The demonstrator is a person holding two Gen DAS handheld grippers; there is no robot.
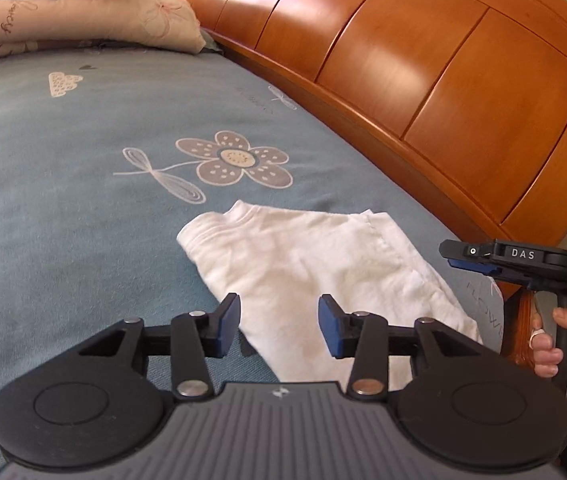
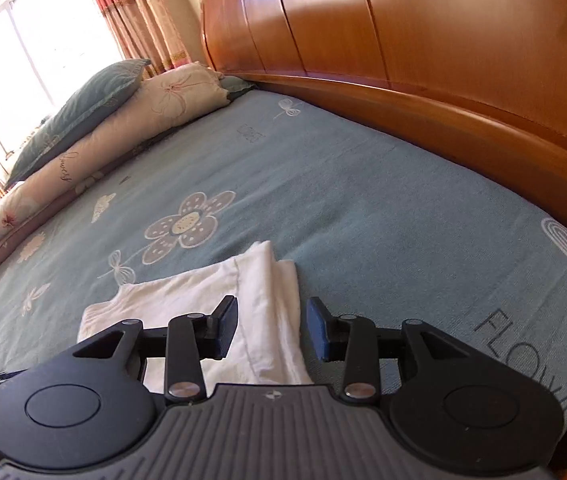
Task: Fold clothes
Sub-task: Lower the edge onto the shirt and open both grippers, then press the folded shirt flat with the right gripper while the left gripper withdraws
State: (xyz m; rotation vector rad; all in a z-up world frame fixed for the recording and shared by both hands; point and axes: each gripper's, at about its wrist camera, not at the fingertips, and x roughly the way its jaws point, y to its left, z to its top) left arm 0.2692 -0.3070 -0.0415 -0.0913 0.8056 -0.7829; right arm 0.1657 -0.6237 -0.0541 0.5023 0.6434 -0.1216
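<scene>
A white garment (image 1: 315, 272), folded into a compact stack, lies on the blue flowered bedspread (image 1: 83, 200) close to the wooden headboard. My left gripper (image 1: 279, 330) hovers over its near edge, open, with a clear gap between the blue pads and no cloth pinched. In the right wrist view the same white garment (image 2: 239, 300) lies flat with its folded layers showing. My right gripper (image 2: 271, 330) stands open above the garment's right edge, nothing pressed between its pads. The right gripper (image 1: 471, 258) also shows in the left wrist view, held by a hand beside the garment.
An orange-brown wooden headboard (image 1: 423, 80) runs along the bed's far side. Pillows and a rolled quilt (image 2: 95, 132) are stacked at the far end near a curtained window (image 2: 35, 48). A hand (image 1: 547, 344) grips the right tool's handle.
</scene>
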